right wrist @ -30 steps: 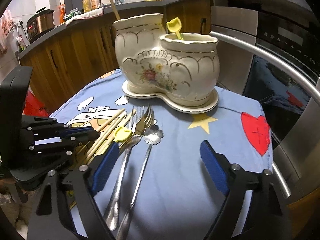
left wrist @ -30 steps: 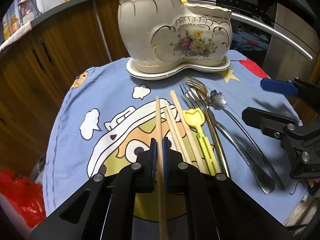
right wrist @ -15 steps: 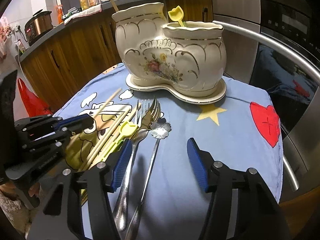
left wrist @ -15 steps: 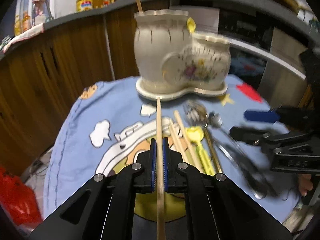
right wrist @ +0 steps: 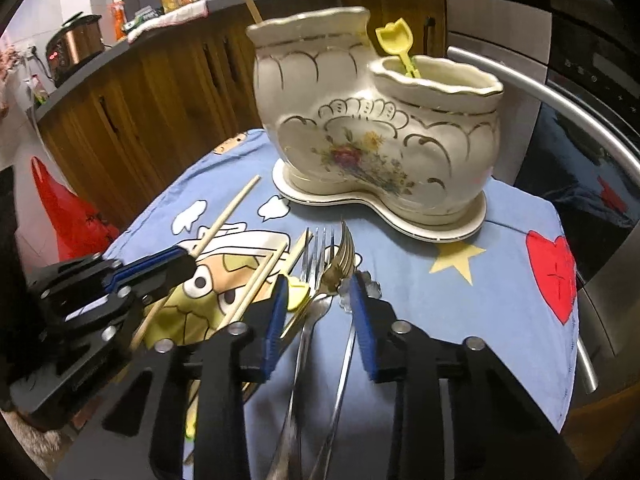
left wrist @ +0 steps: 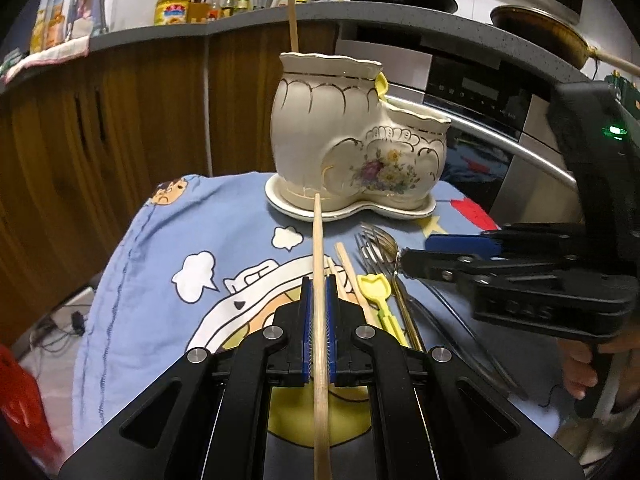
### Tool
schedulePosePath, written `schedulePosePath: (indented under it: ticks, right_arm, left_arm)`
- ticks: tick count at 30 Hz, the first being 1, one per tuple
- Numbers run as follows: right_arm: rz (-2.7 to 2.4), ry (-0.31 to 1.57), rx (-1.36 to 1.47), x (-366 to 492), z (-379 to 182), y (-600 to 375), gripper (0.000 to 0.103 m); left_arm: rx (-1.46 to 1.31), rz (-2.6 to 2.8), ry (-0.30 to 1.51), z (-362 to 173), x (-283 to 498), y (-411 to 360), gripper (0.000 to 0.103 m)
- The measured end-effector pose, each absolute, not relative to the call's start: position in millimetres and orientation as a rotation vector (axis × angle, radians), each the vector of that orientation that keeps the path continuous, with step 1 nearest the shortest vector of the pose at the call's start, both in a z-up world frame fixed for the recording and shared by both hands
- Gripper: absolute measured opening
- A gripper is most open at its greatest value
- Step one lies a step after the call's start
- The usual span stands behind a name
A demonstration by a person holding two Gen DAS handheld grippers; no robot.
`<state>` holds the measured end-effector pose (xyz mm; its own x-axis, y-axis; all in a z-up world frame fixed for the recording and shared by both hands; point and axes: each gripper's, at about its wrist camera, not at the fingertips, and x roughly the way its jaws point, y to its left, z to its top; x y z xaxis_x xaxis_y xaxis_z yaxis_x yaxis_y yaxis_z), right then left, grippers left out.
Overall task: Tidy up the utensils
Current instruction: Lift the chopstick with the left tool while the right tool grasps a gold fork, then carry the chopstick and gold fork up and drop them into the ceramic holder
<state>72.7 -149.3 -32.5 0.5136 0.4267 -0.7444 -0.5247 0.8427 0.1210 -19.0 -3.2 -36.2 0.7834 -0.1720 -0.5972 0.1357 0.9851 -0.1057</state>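
Note:
My left gripper point(left wrist: 319, 312) is shut on a wooden chopstick point(left wrist: 318, 248), held above the cloth and pointing at the boot-shaped ceramic holder point(left wrist: 344, 140). The holder point(right wrist: 372, 136) has one chopstick point(left wrist: 293, 20) in its tall part and a yellow plastic utensil point(right wrist: 396, 44) in its low part. My right gripper point(right wrist: 320, 312) is open, its fingers either side of the forks point(right wrist: 328, 256) and the flower-handled spoon point(right wrist: 370, 288). More chopsticks point(right wrist: 260, 276) and a yellow utensil point(left wrist: 376, 292) lie on the cloth.
The blue cartoon cloth point(left wrist: 168, 260) covers a small table. Wooden cabinets point(left wrist: 120, 120) stand behind, an oven with a steel handle point(right wrist: 560, 112) at right. A red bag point(right wrist: 68, 216) lies on the floor at left.
My left gripper has lifted the chopstick off the cloth and levelled toward the holder. My right gripper has moved in over the forks and spoon and narrowed its opening.

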Motion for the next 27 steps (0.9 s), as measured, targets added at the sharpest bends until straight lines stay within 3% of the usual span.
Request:
schedulePosePath:
  ticks: [6,14,27]
  right_arm:
    - [0.527,0.914,-0.12,87,-45,-143,0.017]
    - [0.533,0.915,-0.086,90,-45,-147,0.014]
    - [0.663,0.694,0.024,47,4,-190,0.009]
  left_arm:
    - [-0.053,-0.176,0.646,-36,-21,-3,0.006]
    - [-0.06,-0.177,0.647,-37,-21,0,0.006]
    - [-0.082,-0.194,0.586,-29,-27,3,0.006]
